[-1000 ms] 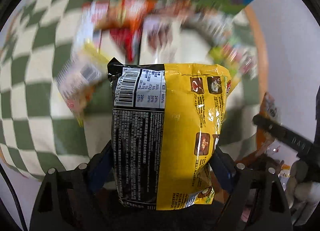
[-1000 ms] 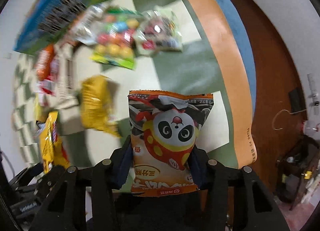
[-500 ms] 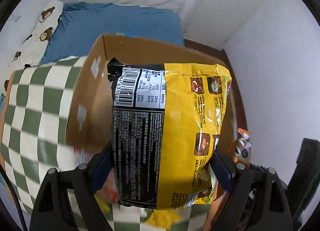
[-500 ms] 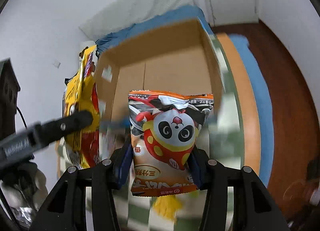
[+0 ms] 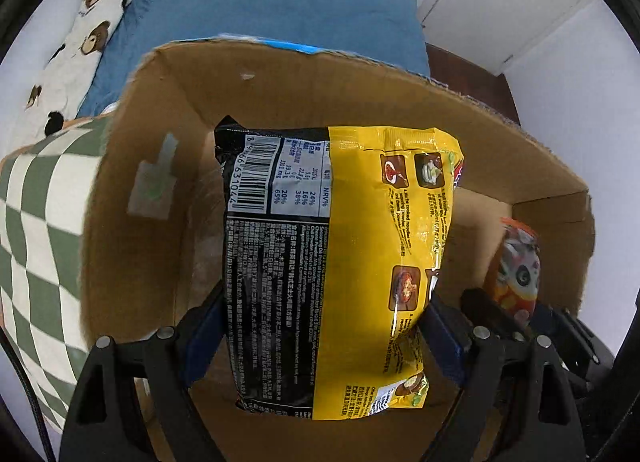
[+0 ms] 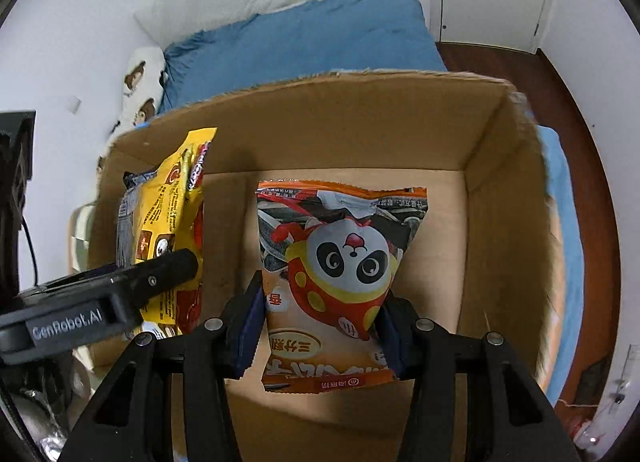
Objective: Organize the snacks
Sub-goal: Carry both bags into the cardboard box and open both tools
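Two handheld grippers hang over an open cardboard box (image 6: 500,190). The left gripper (image 5: 324,326) is clenched on a yellow noodle packet (image 5: 360,262) above the box's left side. The right gripper (image 6: 320,326) grips an orange panda snack bag (image 6: 340,262) near the middle. The box floor seems bare, though the packets hide much of it. Released together, the bags could collide, or the noodle packet could catch the left wall (image 5: 132,230) and tip out.
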`<state>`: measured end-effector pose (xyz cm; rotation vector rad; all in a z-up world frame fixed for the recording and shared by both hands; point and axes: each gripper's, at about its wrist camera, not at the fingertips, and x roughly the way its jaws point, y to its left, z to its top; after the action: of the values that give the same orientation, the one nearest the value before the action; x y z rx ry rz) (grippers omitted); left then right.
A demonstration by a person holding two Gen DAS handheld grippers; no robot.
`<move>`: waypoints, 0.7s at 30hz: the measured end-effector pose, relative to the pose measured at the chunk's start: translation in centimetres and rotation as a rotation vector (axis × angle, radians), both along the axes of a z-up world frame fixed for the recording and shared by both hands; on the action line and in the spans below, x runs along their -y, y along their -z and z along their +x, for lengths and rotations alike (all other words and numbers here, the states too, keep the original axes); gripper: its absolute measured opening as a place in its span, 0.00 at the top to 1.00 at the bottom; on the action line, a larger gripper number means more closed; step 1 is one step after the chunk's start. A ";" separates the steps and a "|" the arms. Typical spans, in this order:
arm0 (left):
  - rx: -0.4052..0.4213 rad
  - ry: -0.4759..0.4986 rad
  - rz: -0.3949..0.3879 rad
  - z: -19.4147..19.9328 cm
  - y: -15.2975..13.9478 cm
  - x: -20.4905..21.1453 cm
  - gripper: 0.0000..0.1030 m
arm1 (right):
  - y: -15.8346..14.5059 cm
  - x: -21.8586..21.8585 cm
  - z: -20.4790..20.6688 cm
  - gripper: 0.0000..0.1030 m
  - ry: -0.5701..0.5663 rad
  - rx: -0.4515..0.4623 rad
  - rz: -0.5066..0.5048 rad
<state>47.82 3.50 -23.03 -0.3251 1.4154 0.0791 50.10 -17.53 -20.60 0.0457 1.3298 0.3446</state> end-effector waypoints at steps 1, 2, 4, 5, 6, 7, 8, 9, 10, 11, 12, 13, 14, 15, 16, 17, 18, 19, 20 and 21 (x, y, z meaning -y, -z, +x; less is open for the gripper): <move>-0.008 0.010 -0.001 0.2 0.0 0.4 0.15 | 1.7 -0.3 1.1 0.49 -0.015 -0.011 -0.014; -0.020 0.022 -0.009 0.5 0.4 0.5 0.14 | 2.1 -0.4 1.3 0.49 -0.022 -0.019 -0.018; -0.023 0.040 0.010 1.6 1.1 0.6 0.14 | 3.0 -0.7 1.6 0.47 -0.030 -0.043 -0.023; -0.018 0.043 0.037 1.6 0.9 0.9 0.13 | 3.6 -0.8 1.7 0.42 -0.030 -0.046 -0.045; -0.010 0.048 0.054 1.7 0.9 1.0 0.08 | 4.5 -0.7 2.4 0.24 -0.033 -0.047 -0.065; -0.006 0.054 0.055 1.6 0.9 1.1 0.06 | 4.9 -0.6 3.2 0.12 -0.035 -0.052 -0.066; 0.001 0.058 0.057 1.5 0.8 1.2 0.06 | 5.0 -0.3 3.2 0.05 -0.033 -0.060 -0.060; 0.012 0.061 0.060 1.2 0.6 1.4 0.05 | 5.1 0.0 3.2 0.05 -0.033 -0.068 -0.063; 0.018 0.062 0.055 1.0 0.5 1.5 0.05 | 5.1 0.1 3.1 0.05 -0.038 -0.068 -0.063; 0.023 0.058 0.050 0.9 0.3 1.6 0.05 | 5.1 0.4 3.0 0.05 -0.038 -0.069 -0.062; 0.028 0.056 0.051 0.7 0.0 1.6 0.05 | 5.1 0.6 2.9 0.05 -0.036 -0.070 -0.063; 0.032 0.057 0.055 0.5 -0.2 1.7 0.05 | 5.1 0.9 2.8 0.05 -0.034 -0.072 -0.063; 0.037 0.055 0.065 0.3 -0.6 1.7 0.05 | 5.0 1.1 2.7 0.05 -0.030 -0.071 -0.062; 0.046 0.055 0.080 -0.3 -1.1 1.8 0.05 | 5.0 1.2 2.6 0.05 -0.027 -0.069 -0.062; 0.054 0.057 0.085 -0.5 -1.3 1.8 0.05 | 4.9 1.4 2.4 0.05 -0.023 -0.066 -0.064; 0.067 0.058 0.092 -0.9 -1.7 1.8 0.05 | 4.7 1.7 2.2 0.05 -0.018 -0.063 -0.060; 0.083 0.058 0.105 -1.1 -2.4 1.9 0.05 | 3.9 0.8 1.4 0.05 -0.014 -0.057 -0.057; 0.096 0.057 0.113 -1.4 -2.6 1.9 0.05 | 3.1 0.9 0.7 0.05 -0.010 -0.050 -0.055; 0.108 0.058 0.118 -1.6 -3.0 1.8 0.05 | 2.8 1.0 0.3 0.05 -0.004 -0.043 -0.053; 0.125 0.055 0.122 -2.1 -3.5 1.7 0.05 | 2.0 0.5 0.3 0.05 0.002 -0.039 -0.052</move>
<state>45.73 1.82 -19.48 -0.1872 1.2889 0.0981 50.42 -18.02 -22.58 0.0101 1.3767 0.3087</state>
